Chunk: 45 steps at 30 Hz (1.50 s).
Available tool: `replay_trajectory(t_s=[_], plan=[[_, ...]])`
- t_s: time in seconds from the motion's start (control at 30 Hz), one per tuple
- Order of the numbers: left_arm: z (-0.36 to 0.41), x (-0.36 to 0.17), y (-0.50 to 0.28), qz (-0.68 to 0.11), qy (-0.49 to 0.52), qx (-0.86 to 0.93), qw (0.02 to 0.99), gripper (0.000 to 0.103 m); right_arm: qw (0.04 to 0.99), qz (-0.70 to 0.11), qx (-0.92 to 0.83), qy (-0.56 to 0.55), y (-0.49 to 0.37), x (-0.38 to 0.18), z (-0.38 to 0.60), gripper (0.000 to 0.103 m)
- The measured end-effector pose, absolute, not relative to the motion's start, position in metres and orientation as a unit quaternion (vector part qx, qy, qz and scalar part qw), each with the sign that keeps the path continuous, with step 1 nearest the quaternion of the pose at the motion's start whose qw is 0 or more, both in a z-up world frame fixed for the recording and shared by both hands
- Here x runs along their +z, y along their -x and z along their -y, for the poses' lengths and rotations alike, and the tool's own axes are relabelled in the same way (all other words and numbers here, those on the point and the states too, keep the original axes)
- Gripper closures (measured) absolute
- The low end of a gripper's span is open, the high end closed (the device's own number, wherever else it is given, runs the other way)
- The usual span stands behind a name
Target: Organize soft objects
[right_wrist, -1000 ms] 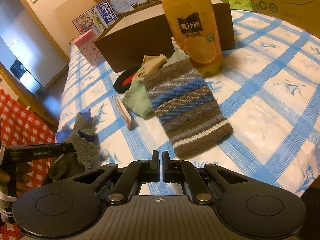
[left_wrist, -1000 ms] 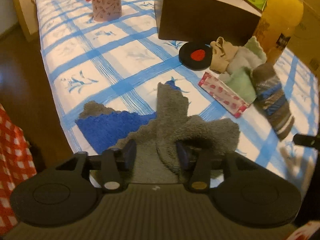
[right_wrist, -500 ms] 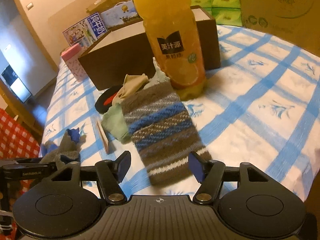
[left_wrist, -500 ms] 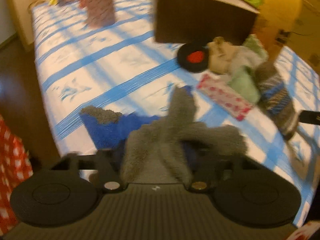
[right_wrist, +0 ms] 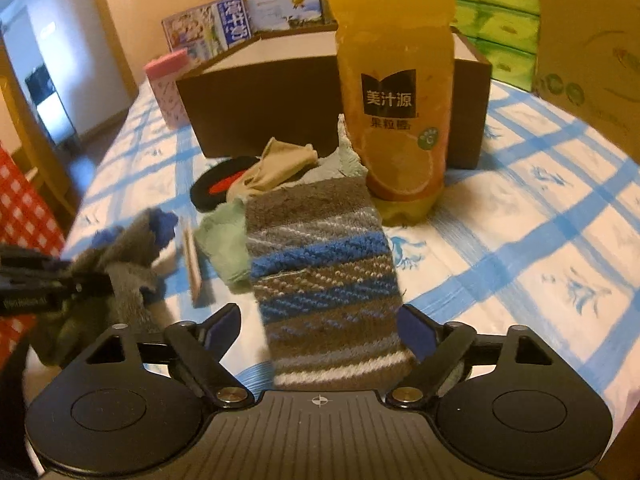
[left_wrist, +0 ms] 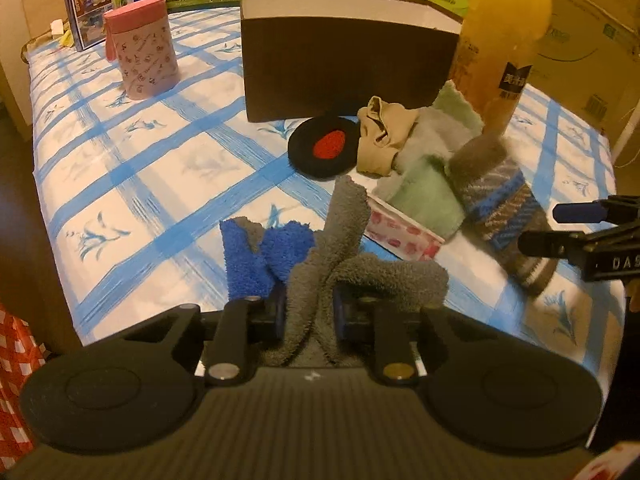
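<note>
Closing on the grey and blue cloth, the left tool has its jaws pinching a bunched fold of it, and the pads already press on the fabric. The cloth sits just in front of the small patterned box, and part of it rises in a peak while the blue part hangs to the left side. The right tool is opening its jaws wide; the near end of the striped knitted sock lies between them, but the pads do not touch it. This sock lies on the checked surface, and its far end reaches the foot of the orange juice bottle. Behind the sock, also beside the bottle, there is a pile of a green cloth, a beige cloth and a black and red pad. The brown box stands behind the pile.

I think the risks are these. The left tool holds only a narrow fold, so the loose cloth may slip out or drag on the patterned box when it is lifted. The sock is almost as wide as the right jaws, so they may push it flat or catch only one edge. Because the far end of the sock touches the bottle, a fast pull could shake or tip the bottle. The two tools are near each other and may collide.
</note>
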<state>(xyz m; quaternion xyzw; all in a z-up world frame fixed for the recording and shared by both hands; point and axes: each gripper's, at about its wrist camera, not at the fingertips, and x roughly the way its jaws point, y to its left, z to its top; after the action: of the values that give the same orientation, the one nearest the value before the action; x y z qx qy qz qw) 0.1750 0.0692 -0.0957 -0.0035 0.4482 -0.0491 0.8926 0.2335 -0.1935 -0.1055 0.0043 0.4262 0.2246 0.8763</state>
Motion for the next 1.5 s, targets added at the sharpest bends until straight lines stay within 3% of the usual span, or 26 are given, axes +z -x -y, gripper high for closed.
replay_trajectory(t_s=[0.17,0.4,0.6,0.67,0.73,1.5], plan=[[-0.069,-0.101,-0.189,-0.456,0.004,-0.042,0.889,0.083,0.869,-0.439,0.226,0.022,-0.25,-0.121,0.191,0.012],[-0.077,-0.106,-0.19,-0.463,0.027,-0.033,0.885,0.083,0.866,-0.447,0.224,0.029,-0.258,-0.131,0.189,0.013],[-0.078,-0.106,-0.19,-0.464,0.035,-0.031,0.885,0.083,0.87,-0.434,0.233,0.036,-0.251,-0.126,0.187,0.045],[-0.079,-0.106,-0.19,-0.464,0.039,-0.03,0.884,0.083,0.872,-0.426,0.238,0.038,-0.248,-0.122,0.189,0.069],[-0.079,-0.105,-0.189,-0.464,0.039,-0.029,0.885,0.083,0.874,-0.418,0.242,0.041,-0.242,-0.118,0.19,0.077],[-0.09,-0.044,-0.15,-0.412,0.056,-0.026,0.909,0.083,0.896,-0.383,0.218,-0.057,-0.185,-0.059,0.239,0.081]])
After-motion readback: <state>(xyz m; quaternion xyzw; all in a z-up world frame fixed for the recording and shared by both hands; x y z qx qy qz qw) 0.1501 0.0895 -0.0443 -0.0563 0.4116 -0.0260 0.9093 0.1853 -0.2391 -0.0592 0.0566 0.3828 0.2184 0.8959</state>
